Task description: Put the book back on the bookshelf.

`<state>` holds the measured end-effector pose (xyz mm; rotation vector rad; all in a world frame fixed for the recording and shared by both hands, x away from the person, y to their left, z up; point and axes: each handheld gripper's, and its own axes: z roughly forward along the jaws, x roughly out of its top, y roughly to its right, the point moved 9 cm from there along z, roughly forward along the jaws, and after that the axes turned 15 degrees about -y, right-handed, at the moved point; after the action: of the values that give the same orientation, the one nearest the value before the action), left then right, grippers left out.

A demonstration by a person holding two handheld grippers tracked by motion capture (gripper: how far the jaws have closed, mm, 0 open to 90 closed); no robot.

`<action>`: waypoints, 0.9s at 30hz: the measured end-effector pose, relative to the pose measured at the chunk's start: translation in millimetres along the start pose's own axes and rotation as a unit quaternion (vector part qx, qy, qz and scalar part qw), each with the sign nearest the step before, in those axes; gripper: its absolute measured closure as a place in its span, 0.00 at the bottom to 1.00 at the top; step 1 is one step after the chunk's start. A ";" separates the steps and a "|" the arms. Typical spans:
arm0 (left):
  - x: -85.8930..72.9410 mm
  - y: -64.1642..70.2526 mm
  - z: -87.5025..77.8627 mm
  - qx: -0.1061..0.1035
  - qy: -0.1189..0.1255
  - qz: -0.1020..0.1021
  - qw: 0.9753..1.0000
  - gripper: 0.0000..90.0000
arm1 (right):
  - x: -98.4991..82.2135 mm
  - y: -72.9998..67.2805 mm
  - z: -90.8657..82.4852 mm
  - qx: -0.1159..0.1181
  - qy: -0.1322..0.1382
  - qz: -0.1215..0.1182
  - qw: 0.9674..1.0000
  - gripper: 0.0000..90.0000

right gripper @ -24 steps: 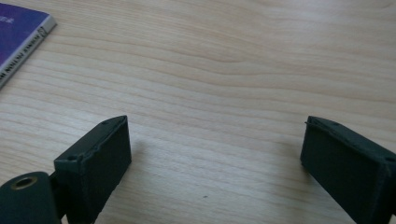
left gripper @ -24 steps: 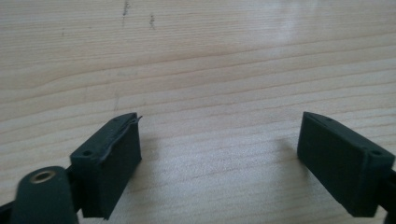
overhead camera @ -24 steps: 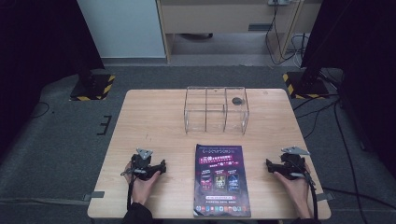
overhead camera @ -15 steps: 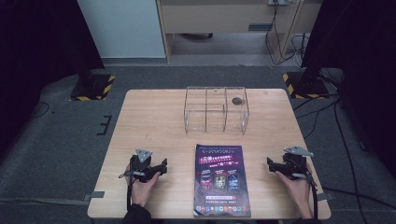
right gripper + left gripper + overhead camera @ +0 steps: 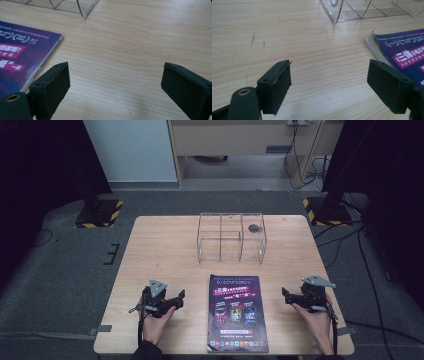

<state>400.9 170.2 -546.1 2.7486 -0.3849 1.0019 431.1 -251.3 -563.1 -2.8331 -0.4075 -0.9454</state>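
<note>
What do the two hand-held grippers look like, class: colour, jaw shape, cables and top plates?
The left gripper and right gripper are both black, each topped by a grey three-cornered plate. Their jaws end in thick, blocky black pads with small screw holes. A dark cable trails from each back along the person's forearm.

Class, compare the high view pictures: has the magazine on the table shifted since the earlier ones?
No. The magazine lies in the same place, its top edge as far below the clear wire-framed rack as before, between the left tool and right tool.
</note>
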 end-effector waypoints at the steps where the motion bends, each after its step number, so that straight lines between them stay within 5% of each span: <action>1: 1.6 4.1 -1.8 -0.004 0.003 0.004 1.000 0.21 | 3.7 -2.8 -3.3 0.014 0.009 0.003 1.000 0.10; 19: 26.4 17.4 -10.4 -0.020 0.024 0.015 0.999 0.26 | 36.8 -22.8 -23.1 0.035 0.050 -0.015 0.998 0.11; 27: 36.0 35.3 -4.8 -0.037 0.026 0.022 0.999 0.27 | 51.8 -38.5 -26.5 0.047 0.065 -0.021 0.997 0.11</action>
<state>413.8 131.6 -515.9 2.6542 -0.4659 1.0454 444.5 -208.9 -509.3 -2.6699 -0.4833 -1.0809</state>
